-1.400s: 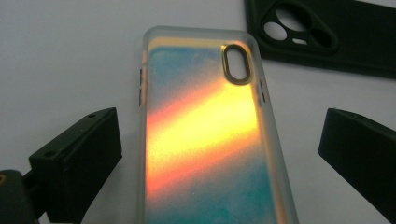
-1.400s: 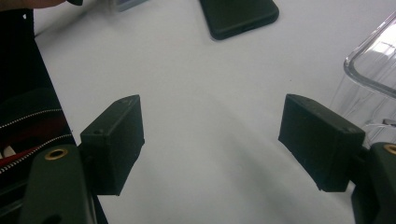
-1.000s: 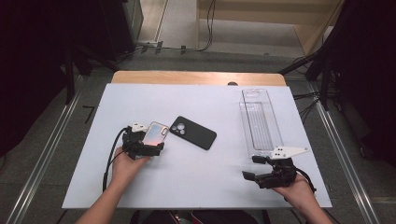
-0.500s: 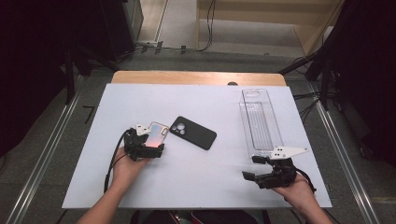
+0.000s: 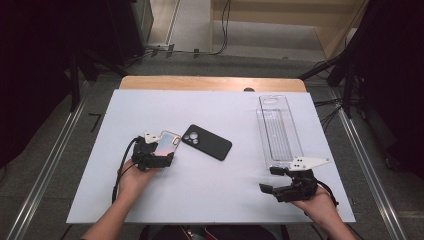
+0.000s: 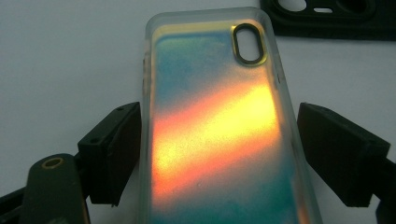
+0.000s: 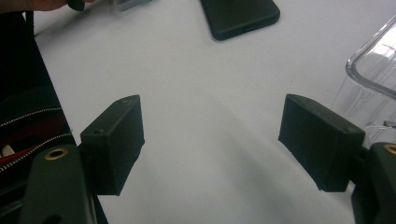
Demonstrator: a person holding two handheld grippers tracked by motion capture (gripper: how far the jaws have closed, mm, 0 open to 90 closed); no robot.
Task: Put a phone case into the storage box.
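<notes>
The left gripper (image 5: 161, 159) has just been closing around a shimmery phone case (image 6: 217, 130) on the white table (image 5: 210, 190) (left jaw touching, right jaw just clear). Light, bendy, slippery: grip the long edges.

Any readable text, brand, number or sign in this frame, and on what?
None can be read.
The iridescent phone case between the left gripper's jaws bears no print.
The black phone case shows only camera cut-outs, no logo.
The clear plastic tray carries no label.
The white table has no markings.
</notes>
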